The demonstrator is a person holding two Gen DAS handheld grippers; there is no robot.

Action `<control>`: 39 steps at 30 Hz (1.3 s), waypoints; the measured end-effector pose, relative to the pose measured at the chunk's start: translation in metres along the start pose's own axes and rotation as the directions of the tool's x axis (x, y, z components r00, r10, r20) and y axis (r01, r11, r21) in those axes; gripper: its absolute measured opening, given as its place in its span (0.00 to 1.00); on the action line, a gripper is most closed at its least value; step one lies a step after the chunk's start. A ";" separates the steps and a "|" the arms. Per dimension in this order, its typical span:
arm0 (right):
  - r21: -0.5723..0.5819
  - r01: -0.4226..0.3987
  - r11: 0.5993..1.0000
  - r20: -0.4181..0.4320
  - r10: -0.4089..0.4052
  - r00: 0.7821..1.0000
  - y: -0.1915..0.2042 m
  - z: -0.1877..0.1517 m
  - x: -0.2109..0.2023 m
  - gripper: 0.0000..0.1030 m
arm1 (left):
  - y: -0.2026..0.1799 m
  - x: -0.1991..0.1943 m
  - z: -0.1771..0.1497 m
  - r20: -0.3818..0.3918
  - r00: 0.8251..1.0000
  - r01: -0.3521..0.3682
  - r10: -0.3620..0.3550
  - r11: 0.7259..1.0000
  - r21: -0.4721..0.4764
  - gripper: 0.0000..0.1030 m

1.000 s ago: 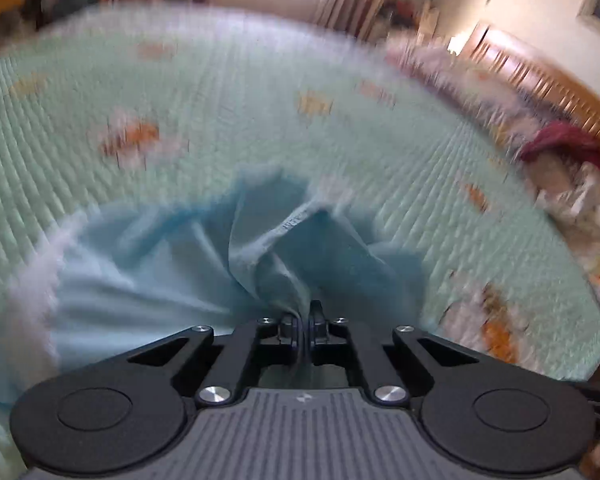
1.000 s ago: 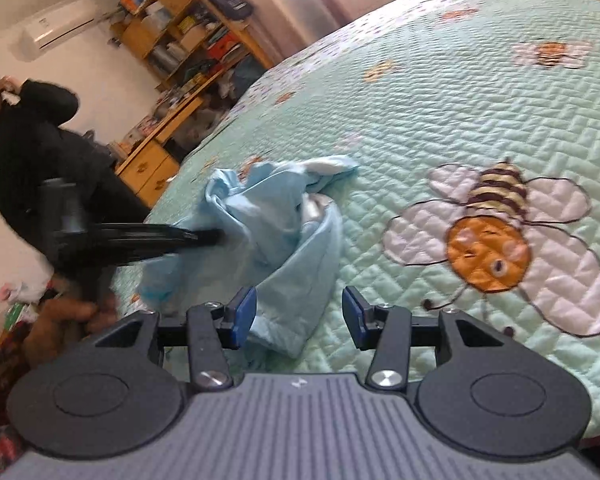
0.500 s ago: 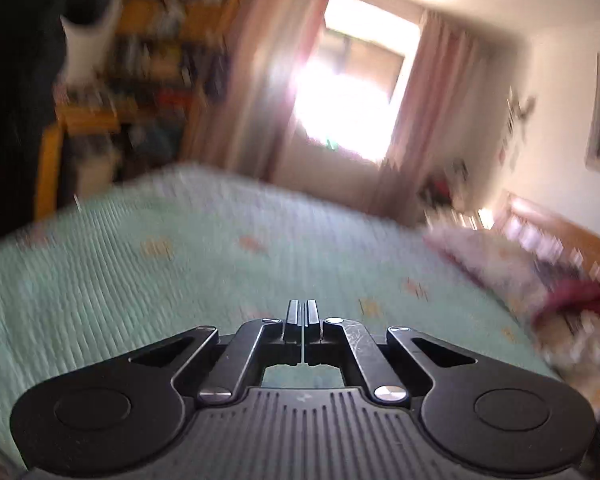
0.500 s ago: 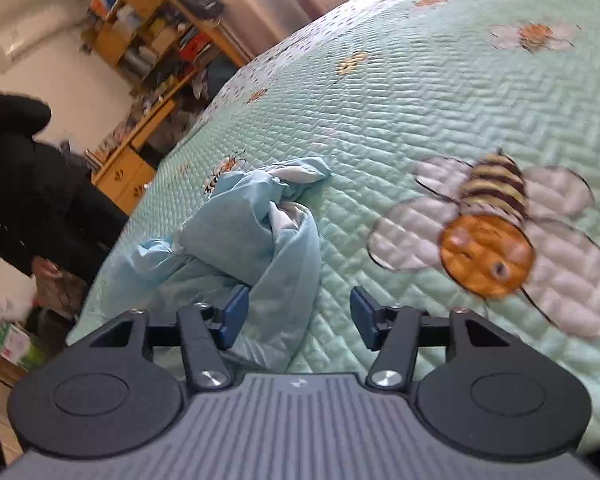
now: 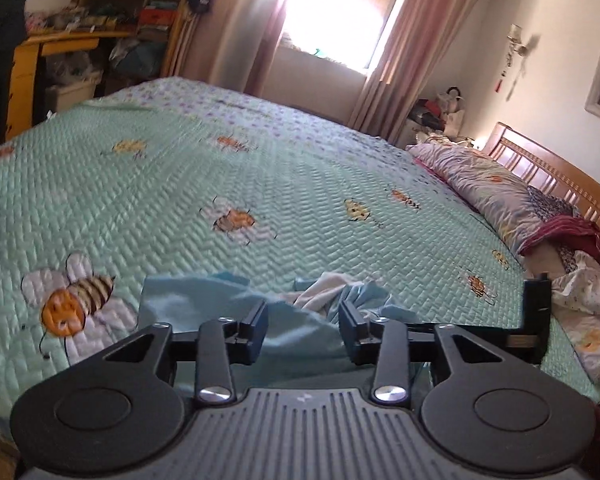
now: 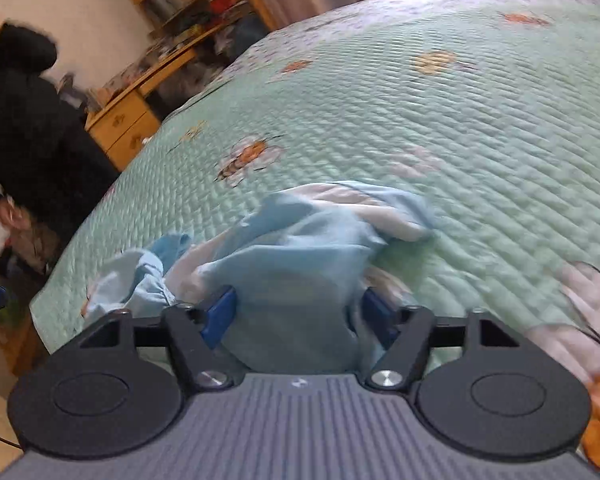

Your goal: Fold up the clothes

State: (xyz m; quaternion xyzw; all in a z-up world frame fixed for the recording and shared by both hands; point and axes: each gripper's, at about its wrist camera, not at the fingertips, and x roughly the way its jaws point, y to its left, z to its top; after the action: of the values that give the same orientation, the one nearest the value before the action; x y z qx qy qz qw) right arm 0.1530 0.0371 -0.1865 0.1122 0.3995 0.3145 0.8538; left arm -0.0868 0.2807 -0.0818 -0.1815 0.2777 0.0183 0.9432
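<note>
quilt [image 5: 308, 184] with bees covers bed, curtained window [image 5: 340, 12] behind.

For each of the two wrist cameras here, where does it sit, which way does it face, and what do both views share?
Left wrist: on the left gripper, jaws opening, facing across the quilt toward the window; the right gripper shows at the right.
Right wrist: on the right gripper, jaws closing with cloth between them, facing the desk; a dark sleeve shows at the left.
Shared: the blue garment and the quilt.

Each gripper [image 5: 302, 330] [image 6: 298, 318] is black, with round discs, silver screws, blue pads and a ribbed grey body.
</note>
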 end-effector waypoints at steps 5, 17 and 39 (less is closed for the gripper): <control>-0.047 -0.060 0.997 0.121 0.065 0.990 0.034 0.013 -0.022 0.03 | 0.015 -0.010 -0.001 0.009 1.000 -0.010 0.011 0.998 -0.056 0.56; 0.069 -0.038 0.997 0.725 -0.024 0.689 -0.024 0.044 -0.280 0.01 | -0.022 -0.001 -0.002 0.019 0.994 0.110 -0.111 0.994 0.021 0.68; 0.255 0.290 0.923 0.348 -0.367 0.862 -0.079 -0.061 -0.210 0.54 | -0.157 0.154 -0.037 -0.411 0.876 0.305 -0.252 0.950 0.068 0.72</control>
State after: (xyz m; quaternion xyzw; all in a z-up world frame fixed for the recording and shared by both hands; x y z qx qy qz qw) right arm 0.0404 -0.1595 -0.1329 0.1850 0.2636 0.0946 0.9420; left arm 0.0452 0.1108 -0.1402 -0.1573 0.4348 -0.1735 0.8696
